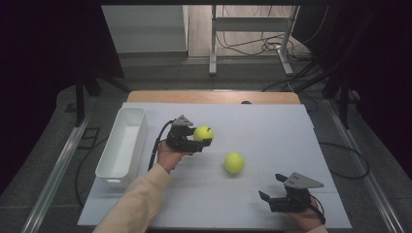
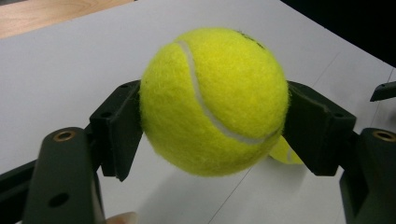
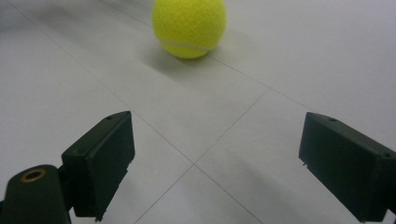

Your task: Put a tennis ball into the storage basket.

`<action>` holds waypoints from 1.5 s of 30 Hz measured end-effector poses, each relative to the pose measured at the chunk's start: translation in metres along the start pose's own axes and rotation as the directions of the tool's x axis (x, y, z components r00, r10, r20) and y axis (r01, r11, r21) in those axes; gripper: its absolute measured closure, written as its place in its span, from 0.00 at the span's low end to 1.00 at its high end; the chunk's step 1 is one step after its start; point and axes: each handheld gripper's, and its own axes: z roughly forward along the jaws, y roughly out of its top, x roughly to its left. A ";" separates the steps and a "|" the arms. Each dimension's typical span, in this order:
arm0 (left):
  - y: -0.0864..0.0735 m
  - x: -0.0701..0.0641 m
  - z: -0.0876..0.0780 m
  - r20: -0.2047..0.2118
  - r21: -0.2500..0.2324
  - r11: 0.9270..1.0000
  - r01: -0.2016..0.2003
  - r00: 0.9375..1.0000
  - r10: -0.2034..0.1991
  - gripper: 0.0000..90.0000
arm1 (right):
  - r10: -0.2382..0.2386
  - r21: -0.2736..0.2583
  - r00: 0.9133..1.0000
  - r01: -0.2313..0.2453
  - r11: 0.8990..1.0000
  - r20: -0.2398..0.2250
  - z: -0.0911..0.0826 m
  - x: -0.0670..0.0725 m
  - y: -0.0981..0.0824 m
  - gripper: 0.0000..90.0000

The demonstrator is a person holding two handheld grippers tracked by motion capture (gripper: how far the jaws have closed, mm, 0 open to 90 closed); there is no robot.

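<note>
Gripping tennis ball (image 2: 214,100), jaws clamped

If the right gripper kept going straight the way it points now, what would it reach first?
Most likely the loose tennis ball lying on the white table. It sits ahead of the open right gripper, a little left of the gap between its fingers, with bare surface between, so it might only clip it.

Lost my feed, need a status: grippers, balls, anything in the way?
Left gripper shut on held tennis ball, lifted off the table. Right gripper open, holding nothing. Second tennis ball loose on the white mat. Path to white bin unobstructed.
</note>
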 end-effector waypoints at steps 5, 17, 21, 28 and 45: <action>0.000 0.001 -0.005 -0.001 -0.012 1.000 0.004 1.000 -0.004 0.29 | -0.001 0.000 1.000 0.001 1.000 -0.002 0.000 0.000 0.000 0.12; 0.000 0.005 -0.014 -0.008 -0.024 1.000 0.005 1.000 -0.005 0.29 | -0.001 0.000 1.000 0.001 1.000 0.000 0.000 0.000 0.000 0.12; 0.000 0.006 -0.019 -0.011 -0.037 0.999 0.004 1.000 -0.005 0.29 | -0.002 0.000 1.000 0.002 1.000 -0.001 0.000 0.000 0.000 0.12; 0.002 0.009 -0.027 -0.019 -0.044 0.999 0.003 1.000 -0.004 0.29 | -0.001 -0.001 1.000 0.001 1.000 -0.001 0.001 0.000 0.000 0.12; 0.004 0.016 -0.042 -0.044 -0.064 0.998 0.013 0.999 -0.015 0.29 | 0.000 -0.001 1.000 0.000 1.000 0.001 0.000 0.000 0.000 0.12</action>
